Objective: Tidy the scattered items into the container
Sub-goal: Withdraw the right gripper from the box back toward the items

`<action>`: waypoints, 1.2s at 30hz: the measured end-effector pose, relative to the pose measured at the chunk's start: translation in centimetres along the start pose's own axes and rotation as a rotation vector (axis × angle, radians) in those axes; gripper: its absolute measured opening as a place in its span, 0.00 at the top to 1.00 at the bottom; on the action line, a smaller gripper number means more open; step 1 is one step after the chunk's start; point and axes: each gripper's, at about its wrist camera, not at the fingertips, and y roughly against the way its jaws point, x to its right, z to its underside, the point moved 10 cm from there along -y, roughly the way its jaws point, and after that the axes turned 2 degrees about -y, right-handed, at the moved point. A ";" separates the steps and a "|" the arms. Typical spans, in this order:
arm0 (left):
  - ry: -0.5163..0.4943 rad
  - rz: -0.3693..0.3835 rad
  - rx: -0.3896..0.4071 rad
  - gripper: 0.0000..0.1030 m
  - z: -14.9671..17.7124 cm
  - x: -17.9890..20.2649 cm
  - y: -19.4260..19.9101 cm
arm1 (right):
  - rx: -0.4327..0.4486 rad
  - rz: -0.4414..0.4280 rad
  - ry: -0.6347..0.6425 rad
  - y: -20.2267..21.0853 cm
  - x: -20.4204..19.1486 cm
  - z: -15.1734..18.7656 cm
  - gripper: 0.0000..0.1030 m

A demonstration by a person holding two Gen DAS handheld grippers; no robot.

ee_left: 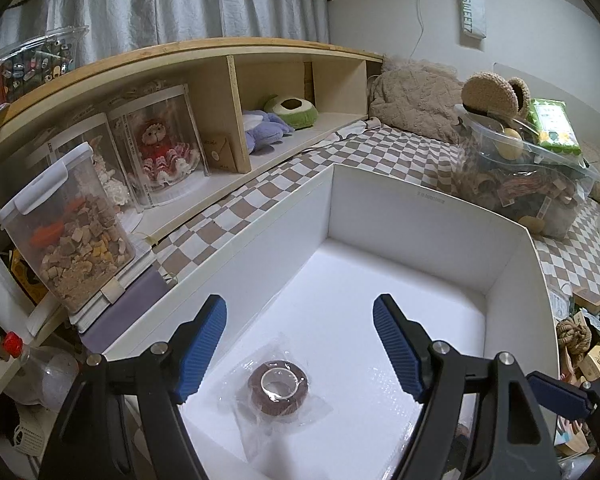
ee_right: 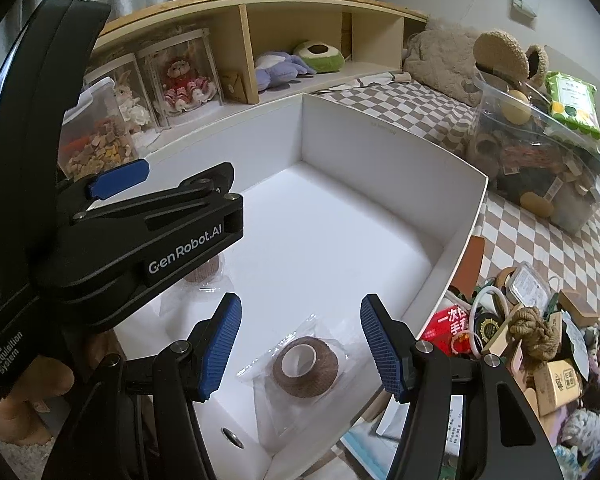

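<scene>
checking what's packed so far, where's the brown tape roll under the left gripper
In the left wrist view the wrapped brown tape roll lies on the floor of the white box, near its front edge, below the open left hand-held gripper.

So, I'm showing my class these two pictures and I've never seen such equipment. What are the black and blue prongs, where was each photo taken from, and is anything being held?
No robot here: a person holds a hand-operated claw in each hand, each with a camera looking along its two blue-padded fingers. One picture comes from the left claw, the other from the right claw. In the right claw's picture, the other claw shows as the big black body at left. Both hang open over a white rectangular cardboard box on a brown-and-white checked cloth. Neither holds anything. In the box lie two plastic-wrapped brown bandage rolls, one below each claw. More clutter waits in a heap beside the box.
</scene>
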 end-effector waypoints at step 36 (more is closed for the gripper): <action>-0.017 0.032 0.103 0.26 -1.9 2.8 3.8 | 0.149 0.095 -0.157 5.7 8.6 -1.1 0.39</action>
